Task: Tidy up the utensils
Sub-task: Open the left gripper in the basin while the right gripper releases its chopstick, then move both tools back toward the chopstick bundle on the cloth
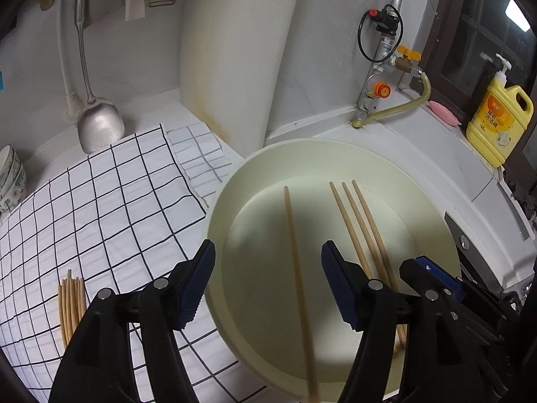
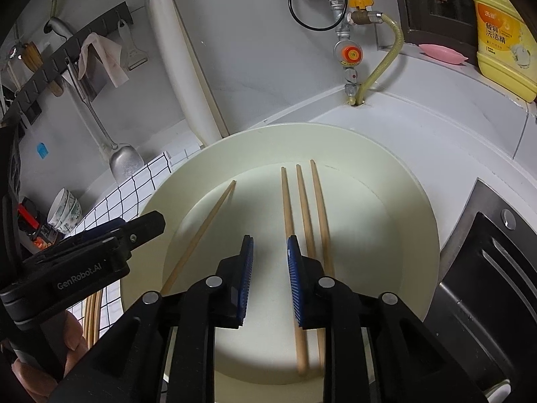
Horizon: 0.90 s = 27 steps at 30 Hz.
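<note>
Both grippers hang over the cream basin (image 1: 214,208), the left gripper (image 1: 267,270) wide apart around a lone chopstick (image 1: 295,262), the right gripper (image 2: 270,270) slightly apart, gripping nothing.

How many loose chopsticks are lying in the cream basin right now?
4. One chopstick lies alone, angled on the left; three chopsticks lie side by side on the right. Their near ends pass under the hand-held grippers, so more may be hidden.

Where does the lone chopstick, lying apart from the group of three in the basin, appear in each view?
Left wrist view: lone chopstick runs down the middle, between the open hand-held gripper fingers.
Right wrist view: lone chopstick lies left of centre, slanting.
Shared landmark: the three chopsticks to its right.
</note>
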### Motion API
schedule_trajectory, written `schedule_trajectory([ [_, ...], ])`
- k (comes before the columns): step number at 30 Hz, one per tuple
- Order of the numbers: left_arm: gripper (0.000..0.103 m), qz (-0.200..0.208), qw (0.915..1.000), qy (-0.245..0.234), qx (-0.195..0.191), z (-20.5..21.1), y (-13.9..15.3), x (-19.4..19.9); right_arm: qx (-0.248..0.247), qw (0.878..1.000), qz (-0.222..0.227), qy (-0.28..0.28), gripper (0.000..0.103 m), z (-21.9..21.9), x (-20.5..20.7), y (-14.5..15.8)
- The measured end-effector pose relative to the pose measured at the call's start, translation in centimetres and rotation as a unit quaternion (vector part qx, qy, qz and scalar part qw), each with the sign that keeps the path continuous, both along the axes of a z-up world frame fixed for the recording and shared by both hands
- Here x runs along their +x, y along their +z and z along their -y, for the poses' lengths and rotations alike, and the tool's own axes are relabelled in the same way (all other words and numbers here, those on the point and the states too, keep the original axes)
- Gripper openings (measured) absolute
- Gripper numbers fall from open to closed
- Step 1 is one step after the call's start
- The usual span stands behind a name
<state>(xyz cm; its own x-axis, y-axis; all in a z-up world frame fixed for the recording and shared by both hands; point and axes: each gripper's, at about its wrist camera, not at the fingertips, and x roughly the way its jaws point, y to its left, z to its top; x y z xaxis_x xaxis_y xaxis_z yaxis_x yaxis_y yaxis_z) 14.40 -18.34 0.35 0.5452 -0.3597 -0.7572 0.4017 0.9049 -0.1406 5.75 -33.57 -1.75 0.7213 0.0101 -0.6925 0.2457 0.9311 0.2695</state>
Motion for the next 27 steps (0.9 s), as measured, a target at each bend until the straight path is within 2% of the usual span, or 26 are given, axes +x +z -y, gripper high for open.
schedule_trajectory([
  [13, 0.068, 0.008, 0.9998, 0.020, 0.005, -3.0, 0.6, -0.9, -0.003, 1.000, 0.015, 0.018, 0.028, -1.6, -0.3, 1.0],
  [27, 0.076, 0.033, 0.9968, 0.071, 0.016, -10.3, 1.3, -3.6, -0.013, 0.996, 0.036, 0.083, 0.037, -7.2, -0.6, 2.3],
])
